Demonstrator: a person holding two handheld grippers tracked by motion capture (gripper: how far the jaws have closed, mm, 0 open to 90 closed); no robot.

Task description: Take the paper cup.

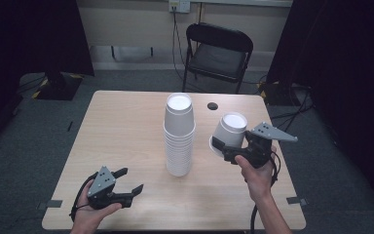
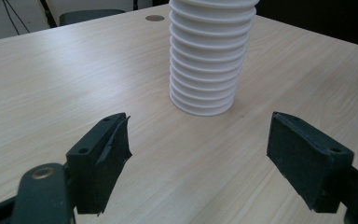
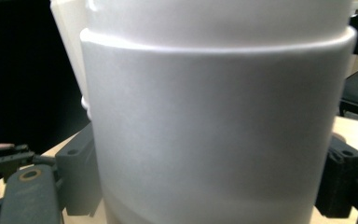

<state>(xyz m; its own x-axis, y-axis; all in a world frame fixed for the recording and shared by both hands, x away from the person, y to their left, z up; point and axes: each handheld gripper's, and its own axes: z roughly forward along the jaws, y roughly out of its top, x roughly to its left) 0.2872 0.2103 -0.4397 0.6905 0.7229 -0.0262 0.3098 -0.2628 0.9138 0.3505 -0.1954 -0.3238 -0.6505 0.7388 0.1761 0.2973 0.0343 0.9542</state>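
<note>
While my right tongs (image 1: 225, 147) clamp one cup (image 1: 229, 130) beside the stack (image 1: 178, 134), squeezing may crush it; left tongs (image 1: 128, 181) gape empty.

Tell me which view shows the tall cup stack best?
The high view: the whole cup stack stands there, top to base. The left gripper view shows its lower rims; the right gripper view shows an edge.

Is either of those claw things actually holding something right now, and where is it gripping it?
The right gripper holds a single white cup upside down, jaws on opposite sides of its wall near the rim. The left gripper is open and holds nothing.
</note>
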